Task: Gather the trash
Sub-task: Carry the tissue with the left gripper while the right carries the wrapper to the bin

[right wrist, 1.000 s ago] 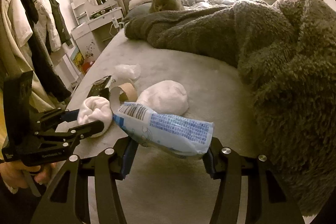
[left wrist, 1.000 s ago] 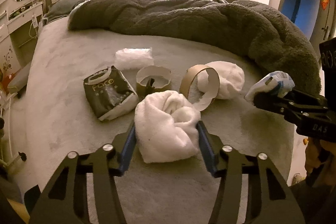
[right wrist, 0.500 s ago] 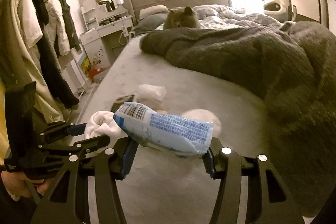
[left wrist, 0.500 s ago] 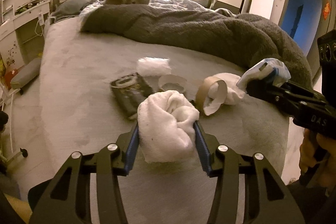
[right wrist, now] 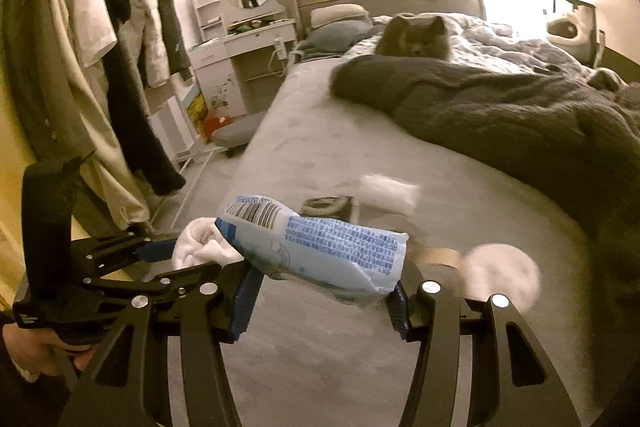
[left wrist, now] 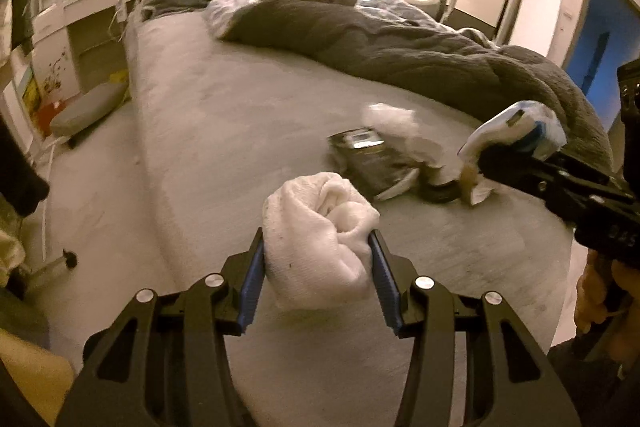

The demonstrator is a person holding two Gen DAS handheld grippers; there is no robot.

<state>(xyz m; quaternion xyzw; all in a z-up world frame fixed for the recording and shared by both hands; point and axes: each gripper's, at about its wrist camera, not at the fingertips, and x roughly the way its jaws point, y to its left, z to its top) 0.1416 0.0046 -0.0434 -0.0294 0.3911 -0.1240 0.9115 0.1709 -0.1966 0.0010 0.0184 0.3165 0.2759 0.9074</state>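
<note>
Pale grey bed covering (left wrist: pixel 224 131) fills a warmly lit bedroom, and both grippers hang over its near end. Nearest, the left gripper (left wrist: pixel 318 255) has its blue-padded fingers (left wrist: pixel 253 277) clenched on a crumpled white paper towel wad (left wrist: pixel 320 239), lifted clear of the bed. To its right, the right gripper (right wrist: pixel 322 293) grasps a crinkled light-blue printed plastic wrapper (right wrist: pixel 320 247) with a barcode at its left end, also held in the air. Beyond them, more trash lies on the bed: a dark flat pouch (left wrist: pixel 368 159), a blurred white tissue clump (left wrist: pixel 394 123) just past it, and a brown cardboard tape ring (right wrist: pixel 442 257) beside a round white wad (right wrist: pixel 500 275). Farther off, a dark grey fleece blanket (left wrist: pixel 400 55) lies bunched across the bed, and a grey cat (right wrist: pixel 414 39) sits behind it near the headboard.
</note>
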